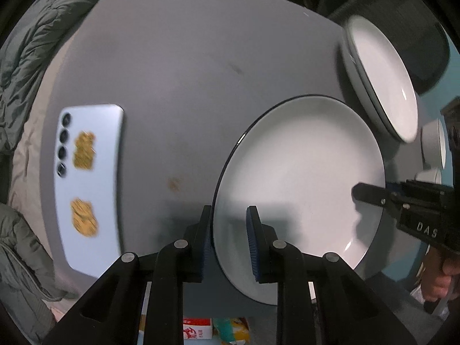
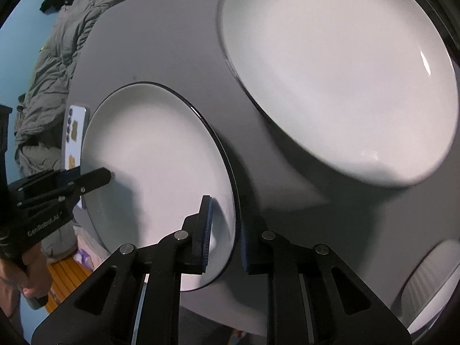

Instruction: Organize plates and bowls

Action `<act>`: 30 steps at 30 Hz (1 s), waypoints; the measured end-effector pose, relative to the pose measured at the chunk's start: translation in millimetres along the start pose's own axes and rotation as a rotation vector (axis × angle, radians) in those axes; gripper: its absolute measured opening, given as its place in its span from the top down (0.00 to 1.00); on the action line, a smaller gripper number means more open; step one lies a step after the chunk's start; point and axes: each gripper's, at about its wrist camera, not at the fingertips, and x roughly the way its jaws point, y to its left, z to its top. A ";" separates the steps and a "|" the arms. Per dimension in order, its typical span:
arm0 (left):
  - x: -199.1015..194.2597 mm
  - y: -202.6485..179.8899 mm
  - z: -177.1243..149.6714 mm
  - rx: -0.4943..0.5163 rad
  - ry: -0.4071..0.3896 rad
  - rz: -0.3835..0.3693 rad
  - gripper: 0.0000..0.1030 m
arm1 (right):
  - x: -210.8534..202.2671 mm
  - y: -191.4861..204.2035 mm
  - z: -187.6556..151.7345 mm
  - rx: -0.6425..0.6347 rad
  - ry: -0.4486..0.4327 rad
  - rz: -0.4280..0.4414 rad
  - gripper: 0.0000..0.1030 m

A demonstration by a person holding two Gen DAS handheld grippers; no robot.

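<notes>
A white plate with a dark rim (image 1: 302,178) lies on the grey round table (image 1: 187,72); it also shows in the right wrist view (image 2: 155,158). My left gripper (image 1: 228,241) straddles the plate's near-left rim, jaws apart with a gap to the rim. My right gripper (image 2: 224,235) straddles the opposite rim the same way; it appears in the left wrist view (image 1: 371,195) over that edge. A stack of white plates (image 1: 379,77) sits beyond, large in the right wrist view (image 2: 339,69).
A pale blue phone (image 1: 89,181) lies on the table's left side. White bowls (image 1: 434,143) stand at the right edge; one shows in the right wrist view (image 2: 431,281). Grey padded jackets (image 1: 26,57) surround the table.
</notes>
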 end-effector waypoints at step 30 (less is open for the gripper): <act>15.5 -108.3 -17.7 0.189 0.044 -0.102 0.79 | -32.1 -92.9 -58.7 0.186 -0.107 -0.011 0.83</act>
